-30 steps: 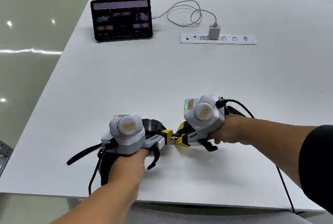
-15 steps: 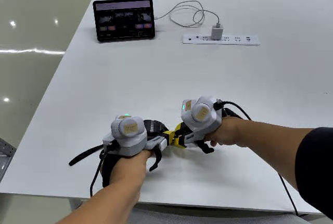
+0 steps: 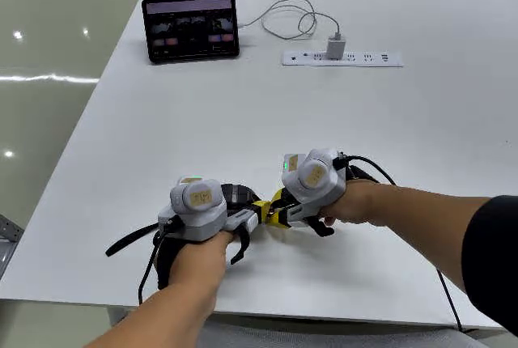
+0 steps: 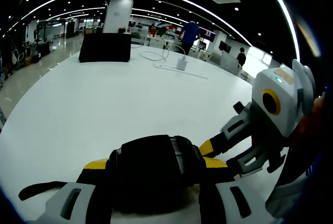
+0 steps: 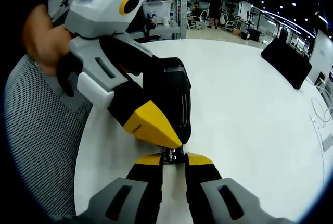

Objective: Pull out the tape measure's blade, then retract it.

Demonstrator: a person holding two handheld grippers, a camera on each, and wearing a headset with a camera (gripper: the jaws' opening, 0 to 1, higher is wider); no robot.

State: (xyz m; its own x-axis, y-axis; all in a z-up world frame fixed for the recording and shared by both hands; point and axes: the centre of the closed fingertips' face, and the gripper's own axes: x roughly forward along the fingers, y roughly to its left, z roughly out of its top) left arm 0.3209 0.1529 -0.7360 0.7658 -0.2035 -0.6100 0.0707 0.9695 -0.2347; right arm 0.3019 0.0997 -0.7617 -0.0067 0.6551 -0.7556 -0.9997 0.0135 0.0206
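Note:
The black tape measure [image 3: 236,196] lies on the white table near its front edge. My left gripper [image 3: 257,212] is shut on its case [image 4: 156,169], one yellow-tipped jaw on each side. My right gripper [image 3: 275,214] meets it from the right, almost tip to tip. In the right gripper view the case [image 5: 169,96] sits just past my right gripper [image 5: 174,157], which is shut on the small metal hook [image 5: 173,152] at the blade's end. Almost no blade shows between hook and case.
A dark tablet [image 3: 190,27] stands at the far left of the table. Right of it lies a white power strip [image 3: 340,58] with a charger and looped cable [image 3: 287,20]. The table's left edge [image 3: 73,150] drops to a shiny floor. A black strap [image 3: 129,239] trails left.
My right gripper has edged slightly left, closer to the left gripper and the case. Both grips are unchanged, and the head view shifted a little.

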